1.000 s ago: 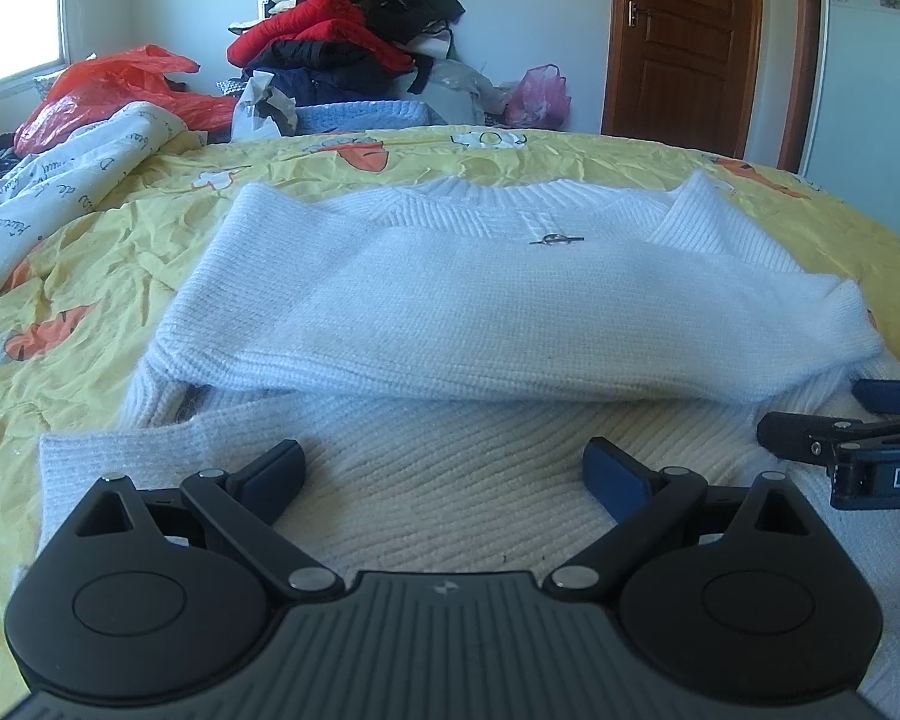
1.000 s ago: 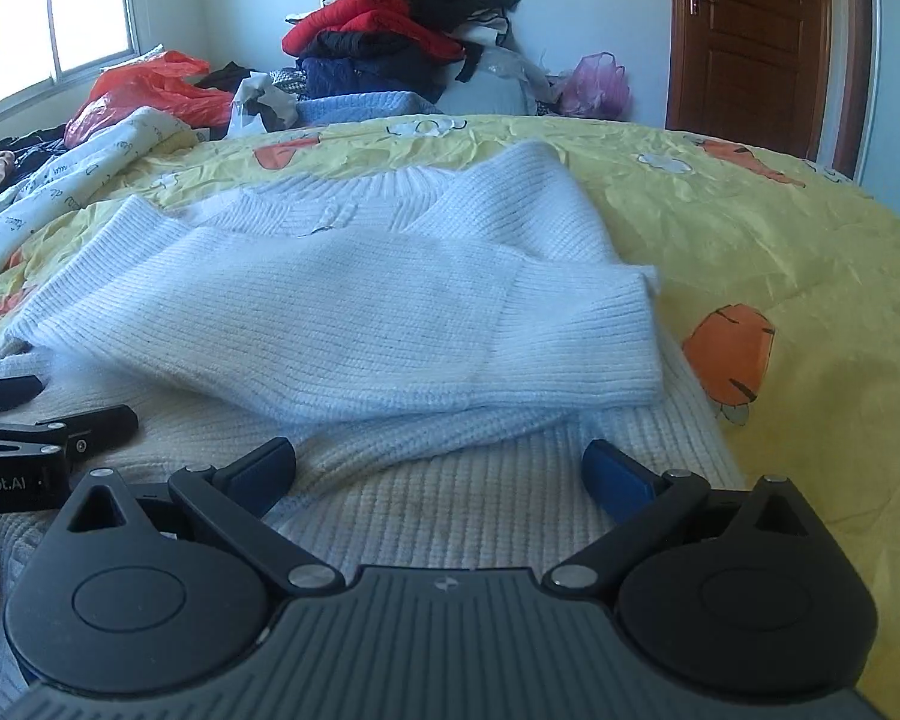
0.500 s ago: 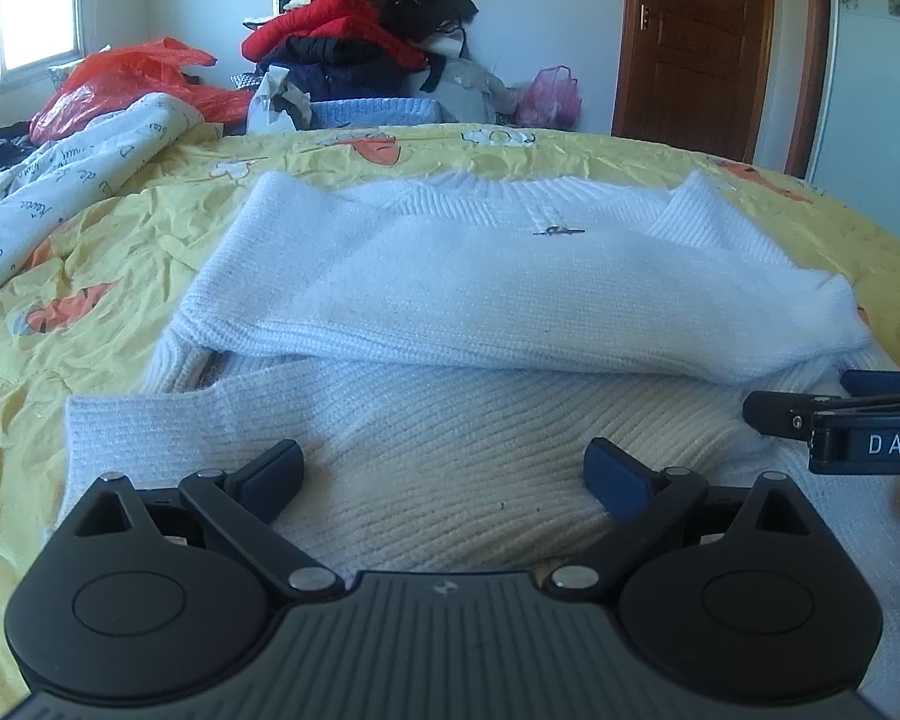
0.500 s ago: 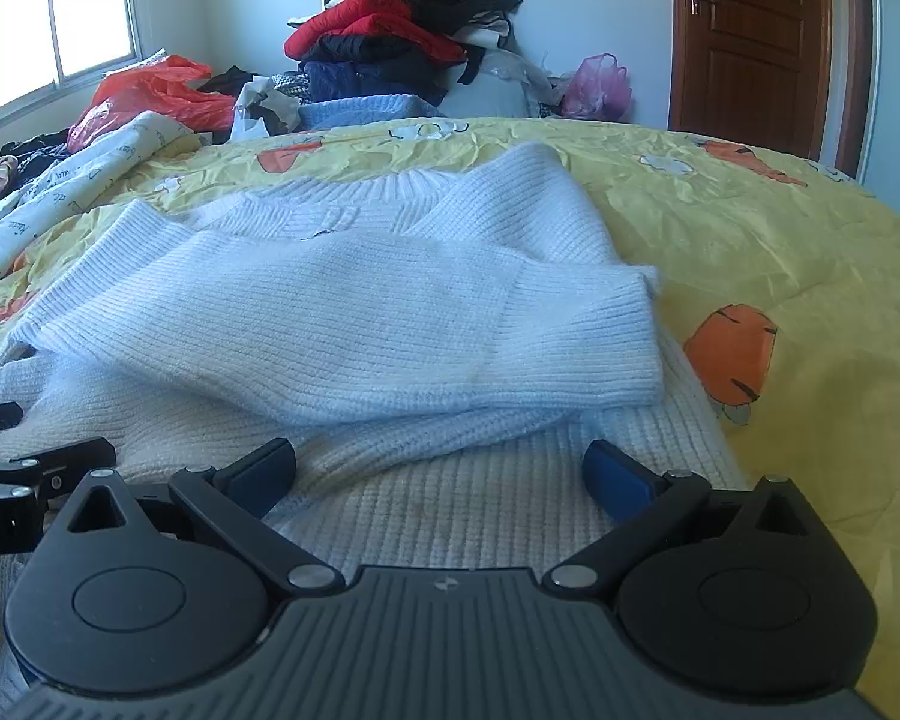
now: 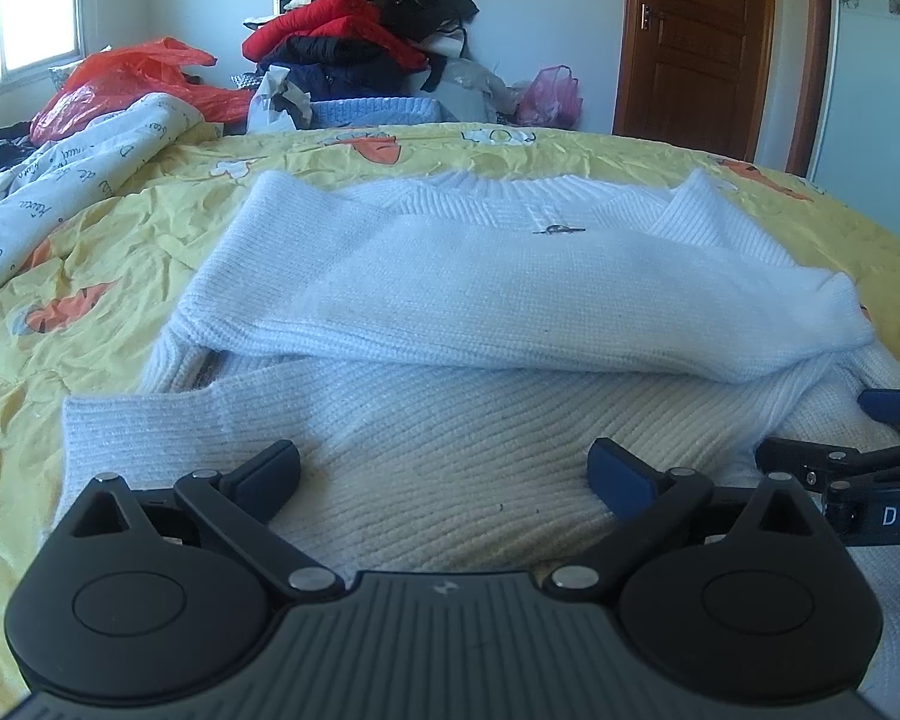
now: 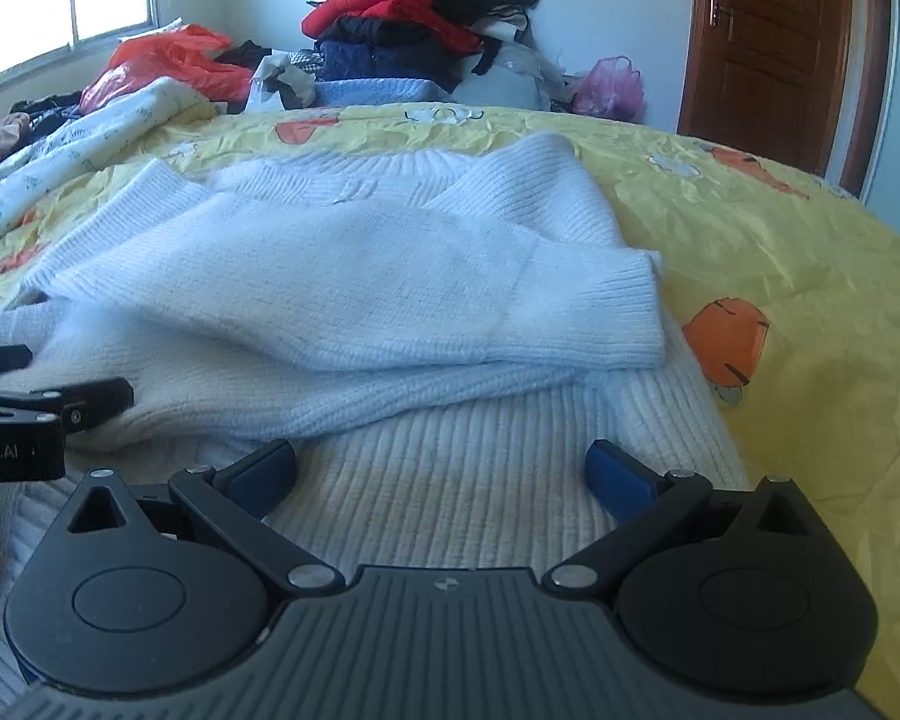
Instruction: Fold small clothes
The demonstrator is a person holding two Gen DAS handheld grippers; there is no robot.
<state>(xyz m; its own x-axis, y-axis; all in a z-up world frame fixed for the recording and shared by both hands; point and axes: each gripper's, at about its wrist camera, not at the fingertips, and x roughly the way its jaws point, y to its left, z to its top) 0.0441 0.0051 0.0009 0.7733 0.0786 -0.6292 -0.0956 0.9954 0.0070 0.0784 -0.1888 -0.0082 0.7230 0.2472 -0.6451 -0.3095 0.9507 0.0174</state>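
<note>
A white knitted sweater (image 5: 510,300) (image 6: 354,276) lies flat on the yellow bed, both sleeves folded across its chest and the collar at the far end. My left gripper (image 5: 444,471) hovers open over the sweater's near hem, on its left half, nothing between its fingers. My right gripper (image 6: 441,471) is open too, over the hem's right half, close to the sweater's right edge. Each gripper shows at the rim of the other's view: the right one (image 5: 858,438) at the right, the left one (image 6: 36,402) at the left.
The yellow sheet (image 6: 780,228) with orange prints stretches to the right of the sweater. A white printed quilt (image 5: 60,192) and an orange plastic bag (image 5: 132,78) lie at the left. A heap of clothes (image 5: 366,42) stands at the back wall beside a brown door (image 5: 696,42).
Both grippers have drawn back toward the near hem and risen a little, so more of the sweater's lower part shows. Both stayed open. The sweater has not moved.
</note>
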